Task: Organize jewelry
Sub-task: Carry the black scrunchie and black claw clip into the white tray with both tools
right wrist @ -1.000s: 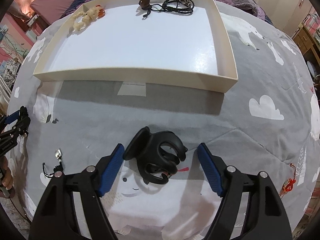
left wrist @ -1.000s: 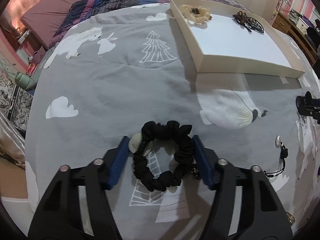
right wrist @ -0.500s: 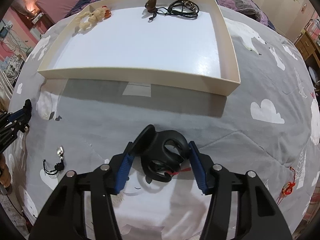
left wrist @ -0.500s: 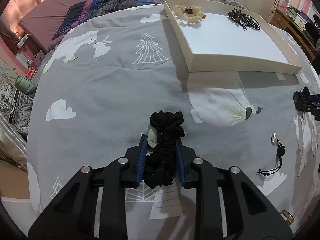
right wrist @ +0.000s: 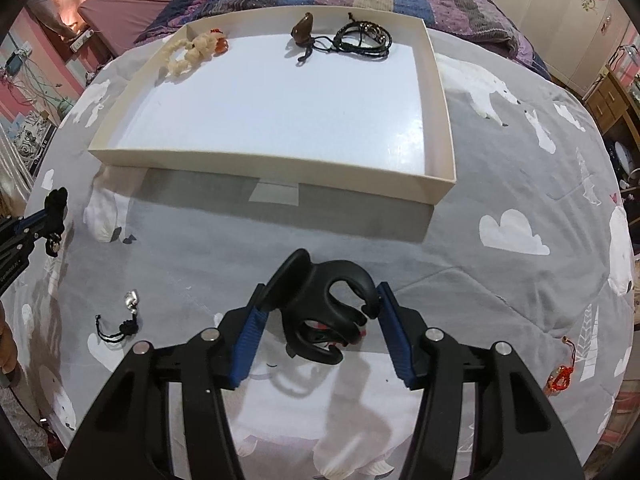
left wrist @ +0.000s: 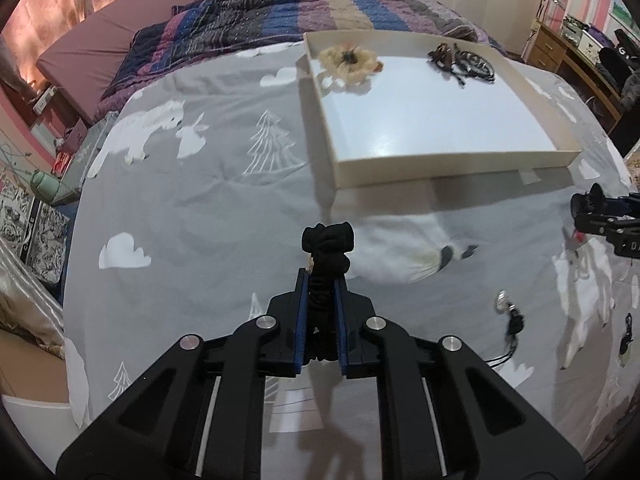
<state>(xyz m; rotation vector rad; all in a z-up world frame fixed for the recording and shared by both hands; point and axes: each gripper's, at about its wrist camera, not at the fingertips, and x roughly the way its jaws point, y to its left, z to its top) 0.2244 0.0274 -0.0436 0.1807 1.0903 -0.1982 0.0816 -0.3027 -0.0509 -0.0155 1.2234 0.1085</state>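
Note:
My left gripper [left wrist: 321, 280] is shut on a black scrunchie [left wrist: 329, 252] and holds it above the grey bedspread. My right gripper [right wrist: 320, 298] is shut on a black claw hair clip [right wrist: 326, 312], lifted a little off the bed. A cream tray [right wrist: 256, 160] lies ahead in both views [left wrist: 452, 164]. In it are a cream scrunchie [right wrist: 192, 50] at the far left and a brown pendant with black cords [right wrist: 344, 36] at the far right. The left gripper with the scrunchie also shows at the left edge of the right wrist view [right wrist: 52, 212].
A silver charm on a black cord [right wrist: 124, 316] lies on the bedspread left of my right gripper, also seen in the left wrist view [left wrist: 508, 312]. A red charm [right wrist: 560, 376] lies at the right. A striped quilt [left wrist: 312, 12] lies behind the tray.
Both grippers closed on their items, the left on the scrunchie, the right on the hair clip. Both have since lifted and the tray looks closer.

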